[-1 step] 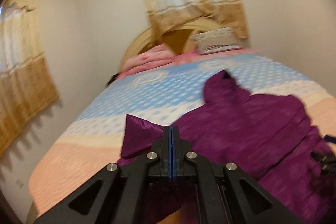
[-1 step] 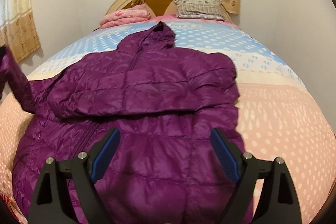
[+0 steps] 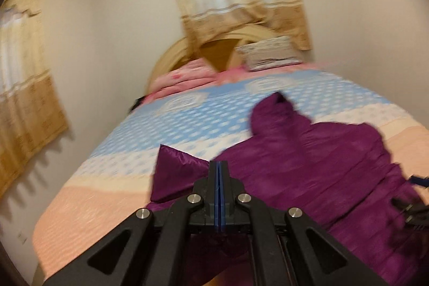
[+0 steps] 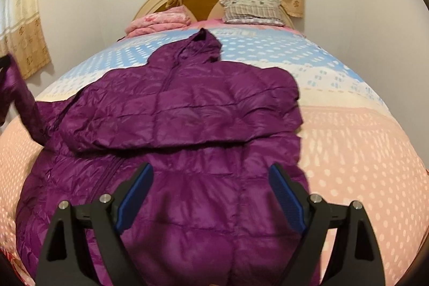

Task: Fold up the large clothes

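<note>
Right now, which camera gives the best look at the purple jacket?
The right wrist view: the purple jacket lies spread across the bed, hood to hem. The left wrist view is blurred and shows only its side, partly behind the tool.

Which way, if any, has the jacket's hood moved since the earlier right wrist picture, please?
No, it has not moved: the hood lies just as far below the pillow as before.
</note>
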`<state>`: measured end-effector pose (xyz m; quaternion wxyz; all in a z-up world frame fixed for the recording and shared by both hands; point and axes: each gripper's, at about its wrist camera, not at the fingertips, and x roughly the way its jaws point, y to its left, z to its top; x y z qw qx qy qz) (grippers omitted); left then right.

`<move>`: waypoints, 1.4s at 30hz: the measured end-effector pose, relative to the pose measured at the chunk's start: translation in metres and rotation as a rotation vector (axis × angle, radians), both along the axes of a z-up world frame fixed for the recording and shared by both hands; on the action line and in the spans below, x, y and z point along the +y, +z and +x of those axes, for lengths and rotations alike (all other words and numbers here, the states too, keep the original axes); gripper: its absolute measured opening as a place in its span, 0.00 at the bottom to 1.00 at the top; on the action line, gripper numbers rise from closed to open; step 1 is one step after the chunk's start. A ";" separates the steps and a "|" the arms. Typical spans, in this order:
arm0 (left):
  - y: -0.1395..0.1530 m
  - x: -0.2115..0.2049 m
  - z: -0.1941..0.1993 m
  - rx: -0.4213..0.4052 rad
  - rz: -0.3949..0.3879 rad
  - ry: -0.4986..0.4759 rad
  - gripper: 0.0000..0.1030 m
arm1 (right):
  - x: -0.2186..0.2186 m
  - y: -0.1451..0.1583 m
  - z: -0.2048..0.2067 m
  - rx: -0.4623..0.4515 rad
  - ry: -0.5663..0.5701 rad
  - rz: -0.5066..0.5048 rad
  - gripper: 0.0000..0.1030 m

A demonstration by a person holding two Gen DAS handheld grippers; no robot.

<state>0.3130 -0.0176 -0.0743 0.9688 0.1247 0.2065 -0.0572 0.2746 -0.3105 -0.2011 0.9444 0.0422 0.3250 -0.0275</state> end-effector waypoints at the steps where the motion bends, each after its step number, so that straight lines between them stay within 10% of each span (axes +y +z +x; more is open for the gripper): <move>1: 0.000 -0.017 0.004 0.000 -0.002 -0.027 0.00 | -0.003 -0.001 0.000 0.004 -0.005 0.005 0.87; 17: -0.038 -0.126 0.040 0.193 -0.251 -0.253 0.05 | -0.025 -0.032 0.007 0.088 -0.026 0.088 0.87; 19: -0.036 -0.122 0.037 0.180 -0.250 -0.256 0.20 | -0.024 -0.033 0.008 0.091 -0.021 0.086 0.87; 21: -0.031 -0.112 0.031 0.143 -0.231 -0.230 0.81 | -0.025 -0.033 0.008 0.097 -0.021 0.088 0.87; 22: -0.029 -0.105 0.028 0.109 -0.225 -0.200 0.89 | -0.025 -0.034 0.008 0.101 -0.021 0.088 0.87; 34: -0.034 -0.001 0.009 0.017 -0.141 -0.031 0.90 | -0.010 0.009 0.012 0.098 0.021 0.097 0.87; 42: -0.087 0.064 0.034 0.157 -0.166 0.157 0.90 | 0.050 0.072 0.047 0.030 0.152 0.117 0.87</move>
